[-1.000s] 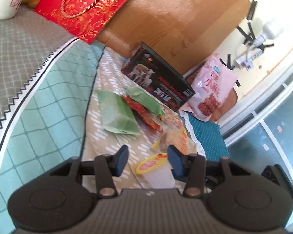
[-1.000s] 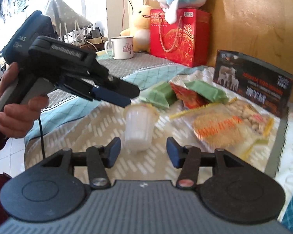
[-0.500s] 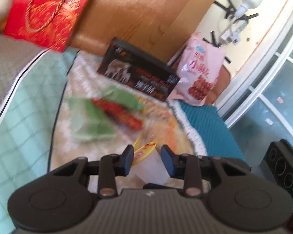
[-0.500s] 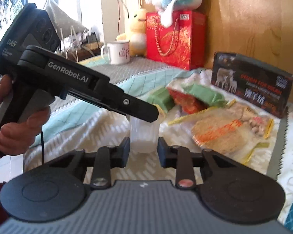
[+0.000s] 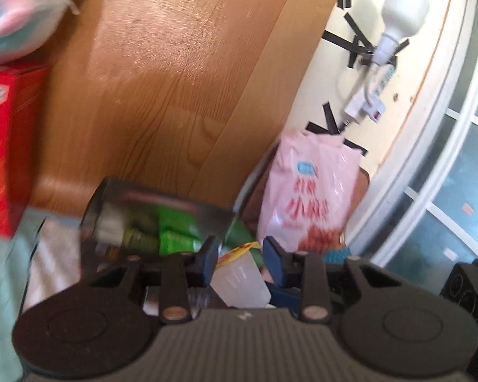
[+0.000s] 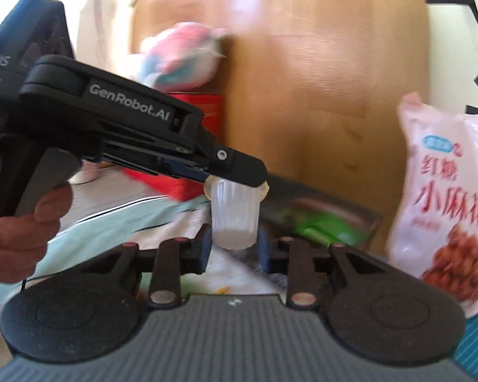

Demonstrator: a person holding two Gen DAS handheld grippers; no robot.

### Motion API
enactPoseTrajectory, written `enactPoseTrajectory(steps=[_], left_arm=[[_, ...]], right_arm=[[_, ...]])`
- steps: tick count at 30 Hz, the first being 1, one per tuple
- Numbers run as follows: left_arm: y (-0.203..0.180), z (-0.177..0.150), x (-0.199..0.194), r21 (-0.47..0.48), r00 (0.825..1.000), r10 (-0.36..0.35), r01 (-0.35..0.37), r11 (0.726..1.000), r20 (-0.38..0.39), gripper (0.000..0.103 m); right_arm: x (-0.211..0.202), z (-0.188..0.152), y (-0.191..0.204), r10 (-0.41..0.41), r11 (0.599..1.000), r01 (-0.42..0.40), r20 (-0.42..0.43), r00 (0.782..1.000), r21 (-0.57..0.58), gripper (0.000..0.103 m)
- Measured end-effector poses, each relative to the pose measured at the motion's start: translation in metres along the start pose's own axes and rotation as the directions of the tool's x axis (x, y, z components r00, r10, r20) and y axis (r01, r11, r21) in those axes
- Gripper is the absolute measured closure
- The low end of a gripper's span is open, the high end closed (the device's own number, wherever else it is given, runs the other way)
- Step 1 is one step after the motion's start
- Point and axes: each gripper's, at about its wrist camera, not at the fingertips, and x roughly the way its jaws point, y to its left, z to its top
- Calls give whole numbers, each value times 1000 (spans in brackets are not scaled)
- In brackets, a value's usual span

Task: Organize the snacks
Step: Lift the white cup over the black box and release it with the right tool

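You are working in strong daylight: the wooden panel [image 5: 162,73] carries a broad pale sheen in the left wrist view and washes out to white glare near the top of the right wrist view, while the wall by the white bulb [image 5: 403,9] is nearly overexposed. Motion blur smears the red bag [image 5: 0,146], the plush toy [image 6: 181,54] and the dark box [image 5: 156,219], yet your own claw bodies along each lower edge stay sharp. The fisheye lens bends the window frame [image 5: 443,133] into a curve at the right edge.
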Motion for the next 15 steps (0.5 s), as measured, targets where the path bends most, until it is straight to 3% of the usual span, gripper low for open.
enactPoseTrajectory(steps=[5,8,12,15], left_arm=[[10,13,45,-12,999,38,-38,999,-4,72],[19,11,53,-35,997,62,-64,997,-44,68],[43,-1,22,-69,999,39,-41,997,-33,65],[64,-16,-7,-109,997,58,-63,992,-48,65]], right_arm=[[34,8,-33,-46,998,47,-24,999,48,69],[40,6,-41,-94,991,95,-22,995,94,66],[18,-2,-41,-59,984,54,28,998,169,63],[2,-18,-29,9,986,-10,2,1000,167,63]])
